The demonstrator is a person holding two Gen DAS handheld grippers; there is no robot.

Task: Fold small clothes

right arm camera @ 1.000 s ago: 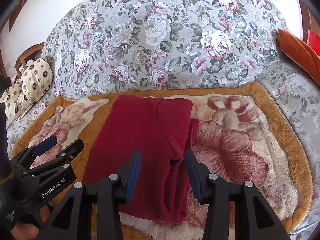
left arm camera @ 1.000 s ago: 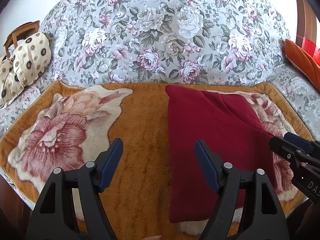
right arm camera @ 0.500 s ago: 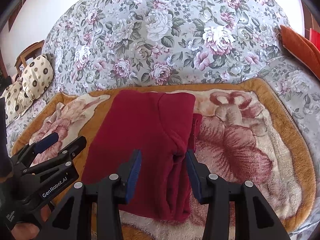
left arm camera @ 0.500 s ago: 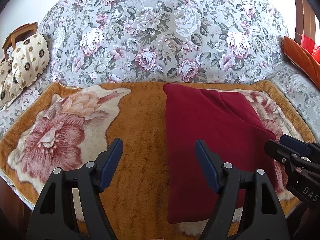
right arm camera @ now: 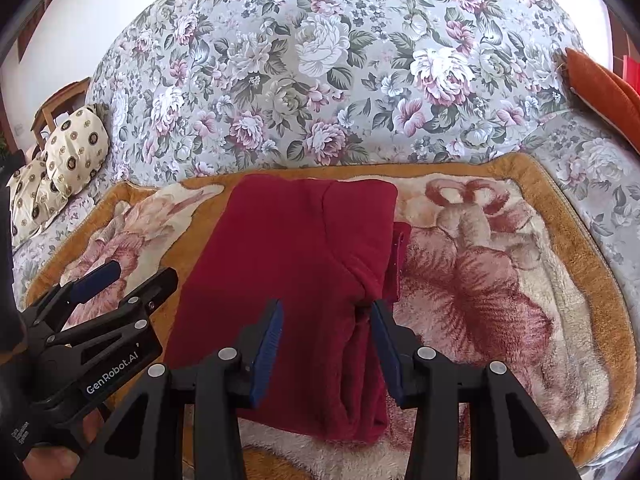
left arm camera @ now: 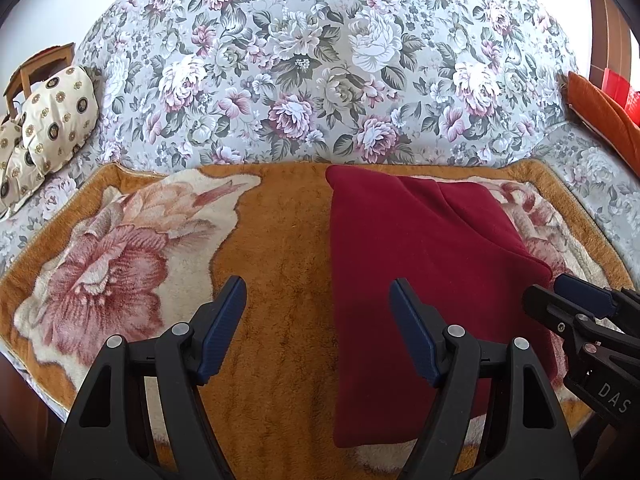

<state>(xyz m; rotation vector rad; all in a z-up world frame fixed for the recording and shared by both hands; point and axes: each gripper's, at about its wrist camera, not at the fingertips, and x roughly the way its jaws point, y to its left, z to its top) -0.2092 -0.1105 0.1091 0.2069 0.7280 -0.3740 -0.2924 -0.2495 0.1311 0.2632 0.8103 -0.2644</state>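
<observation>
A dark red garment (left arm camera: 416, 248) lies folded into a long strip on an orange plush blanket (left arm camera: 280, 248) with a big flower print. It also shows in the right wrist view (right arm camera: 296, 264). My left gripper (left arm camera: 318, 304) is open and empty, hovering over the blanket at the garment's left edge. My right gripper (right arm camera: 326, 326) is open and empty, just above the garment's near right side, where folded layers bunch up. Each gripper shows in the other's view: the right one (left arm camera: 568, 304) and the left one (right arm camera: 124, 284).
The blanket (right arm camera: 520, 280) lies on a bed with a grey floral cover (left arm camera: 320, 60). A cream patterned cushion (left arm camera: 52, 120) and a wooden chair (left arm camera: 36, 68) are at far left. An orange cushion (left arm camera: 608, 116) is at far right.
Both grippers have drawn back slightly from the garment and stayed open. The garment has not moved.
</observation>
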